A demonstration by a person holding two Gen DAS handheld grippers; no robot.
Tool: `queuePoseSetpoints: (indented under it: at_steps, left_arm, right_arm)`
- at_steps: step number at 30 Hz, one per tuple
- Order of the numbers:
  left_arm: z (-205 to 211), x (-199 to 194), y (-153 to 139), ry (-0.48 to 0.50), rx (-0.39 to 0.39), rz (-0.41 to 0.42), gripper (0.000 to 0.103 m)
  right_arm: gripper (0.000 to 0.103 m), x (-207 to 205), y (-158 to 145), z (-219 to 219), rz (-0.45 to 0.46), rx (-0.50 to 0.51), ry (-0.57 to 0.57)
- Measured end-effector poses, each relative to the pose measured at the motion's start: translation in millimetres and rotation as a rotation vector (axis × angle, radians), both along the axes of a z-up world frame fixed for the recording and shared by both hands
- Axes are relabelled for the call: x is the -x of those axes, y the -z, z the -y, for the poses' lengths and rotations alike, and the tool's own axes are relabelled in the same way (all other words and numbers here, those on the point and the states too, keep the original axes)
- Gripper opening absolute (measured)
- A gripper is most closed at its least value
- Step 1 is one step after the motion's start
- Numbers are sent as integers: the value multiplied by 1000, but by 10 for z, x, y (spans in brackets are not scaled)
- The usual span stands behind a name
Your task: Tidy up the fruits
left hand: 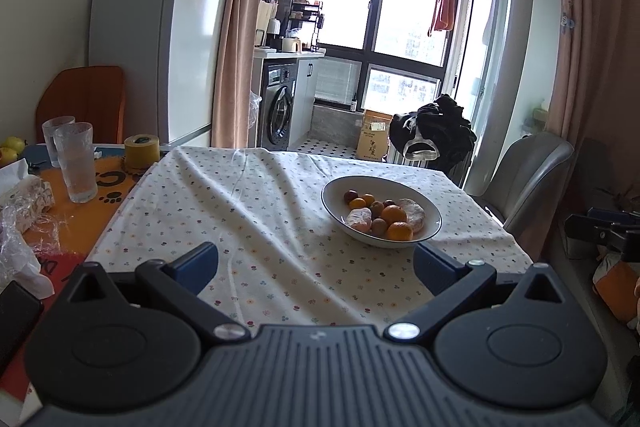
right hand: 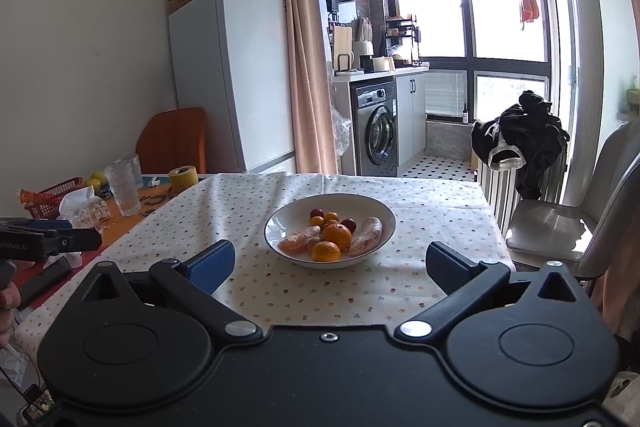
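Right wrist: bowl [right hand: 276, 227] hiding lower fruit [right hand: 337, 235].

Partly legible white lettering, roughly "…boot.AI", on the left gripper [right hand: 48, 247]; dark characters on cardboard box [left hand: 374, 135], unreadable.

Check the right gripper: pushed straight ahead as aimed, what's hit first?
Likely the near rim of the white bowl of fruit. The right gripper is open, with only bare tablecloth between; height is unclear.
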State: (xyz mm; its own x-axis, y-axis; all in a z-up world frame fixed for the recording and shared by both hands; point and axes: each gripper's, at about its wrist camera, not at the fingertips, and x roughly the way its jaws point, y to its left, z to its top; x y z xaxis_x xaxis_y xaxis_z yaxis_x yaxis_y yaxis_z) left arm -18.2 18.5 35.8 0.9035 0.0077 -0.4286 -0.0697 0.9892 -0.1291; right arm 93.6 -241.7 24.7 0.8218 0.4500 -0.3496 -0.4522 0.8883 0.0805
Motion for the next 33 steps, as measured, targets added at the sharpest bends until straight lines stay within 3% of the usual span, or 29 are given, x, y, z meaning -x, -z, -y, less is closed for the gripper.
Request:
queuePoseSetpoints:
  at_steps: [33]
  left_arm:
    - [8,6,18,-16,-8,-2,103]
  right_arm:
    - [103,-13,45,-81,-23,6,-18]
